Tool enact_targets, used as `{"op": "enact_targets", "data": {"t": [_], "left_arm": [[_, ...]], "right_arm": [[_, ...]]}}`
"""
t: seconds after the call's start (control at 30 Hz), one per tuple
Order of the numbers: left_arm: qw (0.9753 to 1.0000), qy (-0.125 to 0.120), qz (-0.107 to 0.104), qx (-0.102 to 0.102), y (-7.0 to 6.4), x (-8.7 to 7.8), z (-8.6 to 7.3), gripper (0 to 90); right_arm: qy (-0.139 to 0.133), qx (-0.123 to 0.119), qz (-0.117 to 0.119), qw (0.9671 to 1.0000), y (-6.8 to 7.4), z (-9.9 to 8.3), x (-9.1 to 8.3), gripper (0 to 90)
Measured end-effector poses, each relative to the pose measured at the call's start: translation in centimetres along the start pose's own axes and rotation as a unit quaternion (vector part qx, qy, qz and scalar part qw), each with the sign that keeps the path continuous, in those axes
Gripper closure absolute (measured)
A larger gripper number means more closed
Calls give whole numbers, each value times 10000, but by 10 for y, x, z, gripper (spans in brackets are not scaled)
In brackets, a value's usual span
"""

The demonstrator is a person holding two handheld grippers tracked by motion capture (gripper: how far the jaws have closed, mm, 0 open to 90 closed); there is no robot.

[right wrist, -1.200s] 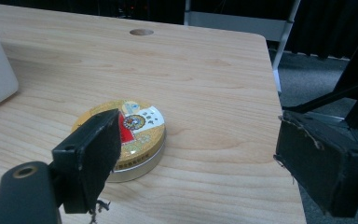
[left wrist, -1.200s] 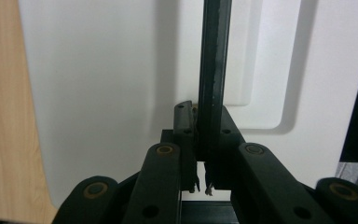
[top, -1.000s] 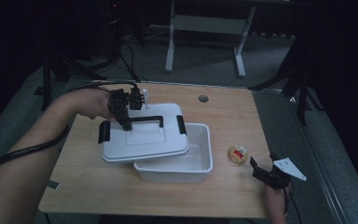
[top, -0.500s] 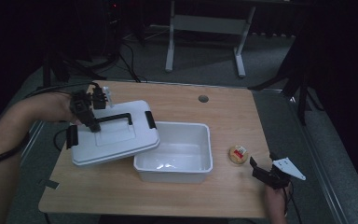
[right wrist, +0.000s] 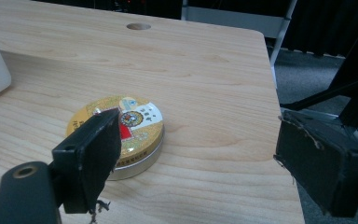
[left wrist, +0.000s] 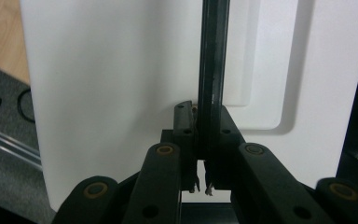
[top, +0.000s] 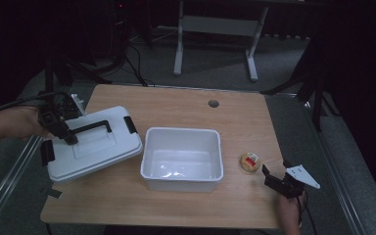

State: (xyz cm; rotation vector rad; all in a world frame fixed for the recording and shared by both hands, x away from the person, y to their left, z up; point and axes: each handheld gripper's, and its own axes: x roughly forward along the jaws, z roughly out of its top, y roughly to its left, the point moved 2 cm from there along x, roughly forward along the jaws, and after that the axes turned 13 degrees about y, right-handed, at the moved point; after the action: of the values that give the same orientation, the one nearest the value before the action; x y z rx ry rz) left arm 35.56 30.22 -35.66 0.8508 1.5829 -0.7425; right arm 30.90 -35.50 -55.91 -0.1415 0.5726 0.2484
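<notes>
A white box lid [top: 94, 148] with black latches lies over the table's left edge, beside the open white bin [top: 182, 159]. My left gripper [top: 70, 139] is shut on the lid's black handle [top: 89, 128]; in the left gripper view the handle bar [left wrist: 210, 70] runs up between the closed jaws, over the white lid [left wrist: 112, 93]. Near the front right of the table my right gripper [top: 275, 179] stands open. A small round yellow tin [top: 250, 161] sits just ahead of it; in the right gripper view the tin [right wrist: 126, 128] lies behind the left jaw.
The wooden table [top: 176, 112] has a round cable hole [top: 213, 104] at the back. A white desk frame [top: 215, 29] stands on the floor beyond it. Dark stands and cables lie on the floor around the table.
My left gripper has carried the lid off the bin and leftward, down onto the table's left edge. The bin now stands uncovered. The right gripper has stayed put.
</notes>
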Motion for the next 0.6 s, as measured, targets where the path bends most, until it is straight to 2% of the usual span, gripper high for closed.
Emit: {"op": "enact_targets", "data": {"t": [0.13,0.17,0.3,0.43,0.6], "left_arm": [[10000,-43,-16,-44,2,5,-3,837],[9998,-127,-118,-101,6,13,-7,837],[9997,-98,-143,-163,10,24,-8,837],[9994,-20,-208,-263,16,43,-7,837],[9993,-79,-236,-281,21,61,-2,837]], "right_arm": [[2,-1,-4,10000,0,0,0,138],[5,-3,-9,10000,0,0,0,138],[11,-10,-12,10000,0,0,0,138],[10,-10,-5,10000,0,0,0,138],[8,-24,-5,10000,0,0,0,138]]}}
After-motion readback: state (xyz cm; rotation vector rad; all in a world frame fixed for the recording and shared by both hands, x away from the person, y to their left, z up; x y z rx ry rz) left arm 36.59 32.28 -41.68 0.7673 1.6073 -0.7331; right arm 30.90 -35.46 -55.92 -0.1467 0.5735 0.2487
